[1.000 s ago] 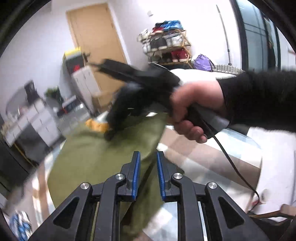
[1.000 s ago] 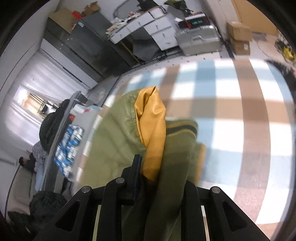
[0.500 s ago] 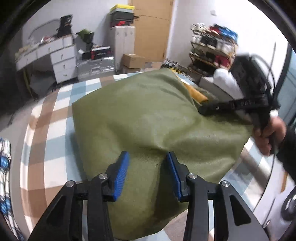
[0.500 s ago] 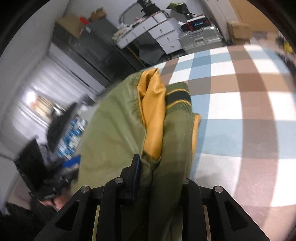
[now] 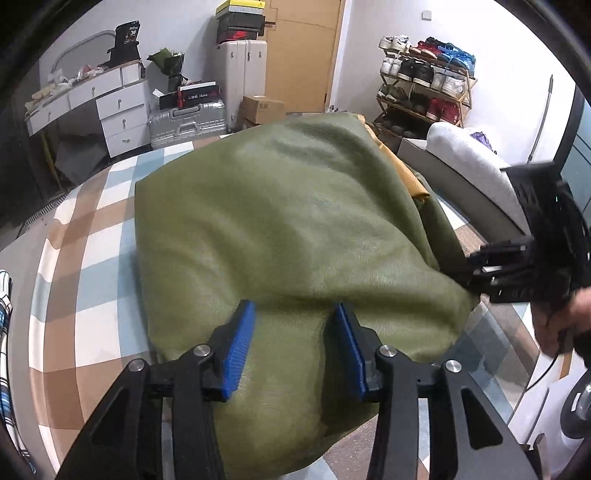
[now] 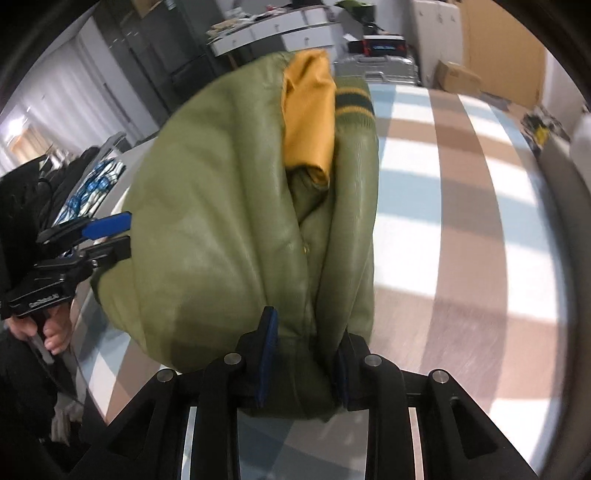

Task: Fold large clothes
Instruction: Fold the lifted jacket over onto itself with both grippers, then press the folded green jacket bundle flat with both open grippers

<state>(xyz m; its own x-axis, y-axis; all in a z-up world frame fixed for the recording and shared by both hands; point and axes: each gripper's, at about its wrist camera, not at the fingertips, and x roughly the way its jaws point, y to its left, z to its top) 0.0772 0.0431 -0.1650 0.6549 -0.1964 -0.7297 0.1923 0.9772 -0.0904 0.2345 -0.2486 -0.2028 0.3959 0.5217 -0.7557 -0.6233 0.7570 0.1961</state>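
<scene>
Green jacket folded on the checked table, a claw at each end.

The right gripper [image 6: 304, 354] clamps a bunched edge of the olive jacket [image 5: 288, 229]. The left gripper [image 5: 291, 343] is opening, its blue pads clear of the cloth between them. Beyond, the yellow lining [image 6: 308, 114] shows, then the checked tablecloth [image 6: 461, 206].

You can read "36" in white on the black box [image 5: 125, 35] atop the white desk [image 5: 88, 96]. The lettering on the left gripper's [image 6: 110, 234] body is too blurred for you to read.
</scene>
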